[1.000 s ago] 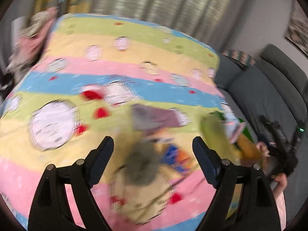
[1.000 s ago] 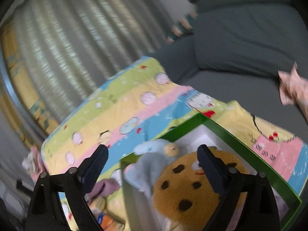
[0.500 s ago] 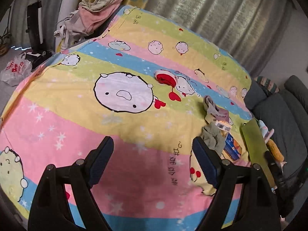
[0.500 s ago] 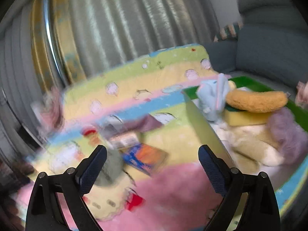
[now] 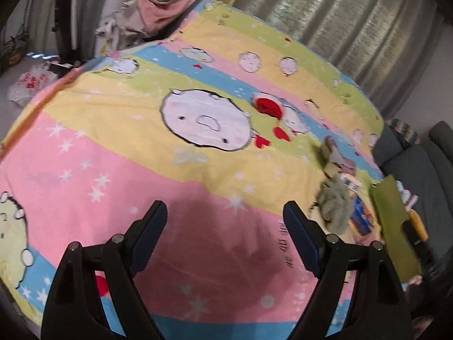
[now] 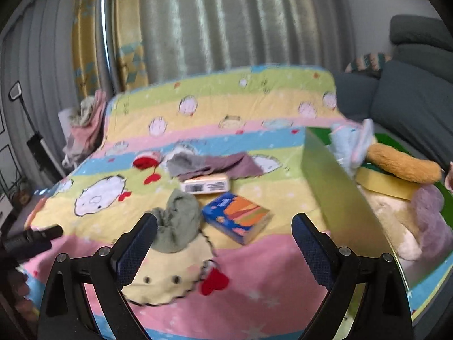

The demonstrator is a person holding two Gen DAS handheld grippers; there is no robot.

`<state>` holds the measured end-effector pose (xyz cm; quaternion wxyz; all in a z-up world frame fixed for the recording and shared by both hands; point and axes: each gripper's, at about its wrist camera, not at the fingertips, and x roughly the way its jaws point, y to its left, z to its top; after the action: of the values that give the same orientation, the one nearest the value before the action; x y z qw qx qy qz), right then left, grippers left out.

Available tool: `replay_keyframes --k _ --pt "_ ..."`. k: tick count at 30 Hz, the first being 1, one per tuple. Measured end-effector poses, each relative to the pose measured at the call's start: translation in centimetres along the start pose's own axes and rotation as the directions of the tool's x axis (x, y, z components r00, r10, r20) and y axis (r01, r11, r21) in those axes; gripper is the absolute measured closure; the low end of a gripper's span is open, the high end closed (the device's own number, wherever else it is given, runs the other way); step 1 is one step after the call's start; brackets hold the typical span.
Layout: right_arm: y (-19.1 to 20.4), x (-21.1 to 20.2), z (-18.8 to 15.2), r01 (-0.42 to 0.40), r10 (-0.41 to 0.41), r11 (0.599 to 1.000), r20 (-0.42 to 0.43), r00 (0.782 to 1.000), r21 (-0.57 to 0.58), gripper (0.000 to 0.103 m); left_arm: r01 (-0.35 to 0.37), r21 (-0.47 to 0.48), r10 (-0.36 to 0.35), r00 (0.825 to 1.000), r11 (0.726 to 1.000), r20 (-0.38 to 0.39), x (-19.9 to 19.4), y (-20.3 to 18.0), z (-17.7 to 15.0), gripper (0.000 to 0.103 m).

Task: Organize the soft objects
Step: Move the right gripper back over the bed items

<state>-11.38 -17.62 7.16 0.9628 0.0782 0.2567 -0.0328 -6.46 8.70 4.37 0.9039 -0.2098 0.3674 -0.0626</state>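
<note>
A crumpled grey-green cloth (image 6: 177, 222) lies on the striped cartoon blanket (image 6: 254, 269), with a grey-purple cloth (image 6: 215, 164) behind it. It also shows in the left wrist view (image 5: 335, 204). A green box (image 6: 339, 198) at the right holds plush toys: a blue one (image 6: 354, 141), an orange one (image 6: 402, 164) and a lilac one (image 6: 430, 218). My right gripper (image 6: 223, 243) is open and empty, just in front of the grey-green cloth. My left gripper (image 5: 225, 232) is open and empty over the bare pink stripe (image 5: 113, 175).
A blue-orange tissue pack (image 6: 236, 216) and a white packet (image 6: 205, 184) lie between the cloths. A pile of clothes (image 5: 158, 5) sits at the bed's far left corner. A grey sofa (image 6: 410, 90) stands at the right, curtains (image 6: 240, 22) behind.
My right gripper swung from over the green box to face the cloths and packets on the bed. My left gripper swung left, away from the items, over the bare blanket.
</note>
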Motion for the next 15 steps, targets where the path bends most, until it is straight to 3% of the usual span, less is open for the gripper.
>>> replay_keyframes --k 3,5,9,12,15 --pt "2.7 1.6 3.2 -0.030 0.031 0.999 -0.101 0.994 0.011 0.007 -0.062 -0.002 0.062 0.998 0.998 0.020 0.0 0.2 0.0 0.020" --pt "4.6 3.8 5.4 -0.076 0.079 0.997 -0.193 0.978 0.022 0.007 -0.069 -0.012 0.070 0.997 0.998 0.021 0.1 0.5 0.1 0.020" --pt "9.8 11.3 8.7 -0.210 0.220 0.975 -0.367 0.904 0.068 0.007 -0.067 -0.041 0.067 0.998 0.997 0.004 0.6 1.2 0.4 0.020" --pt "14.1 17.4 9.7 -0.191 0.183 0.981 -0.422 0.888 0.023 0.007 -0.042 -0.044 0.041 0.999 0.998 -0.030 1.1 1.4 0.5 0.020" --pt "16.1 23.5 10.2 -0.169 0.191 0.982 -0.489 0.851 0.089 0.007 -0.055 -0.048 0.054 0.998 0.997 -0.033 1.2 1.3 0.4 0.020"
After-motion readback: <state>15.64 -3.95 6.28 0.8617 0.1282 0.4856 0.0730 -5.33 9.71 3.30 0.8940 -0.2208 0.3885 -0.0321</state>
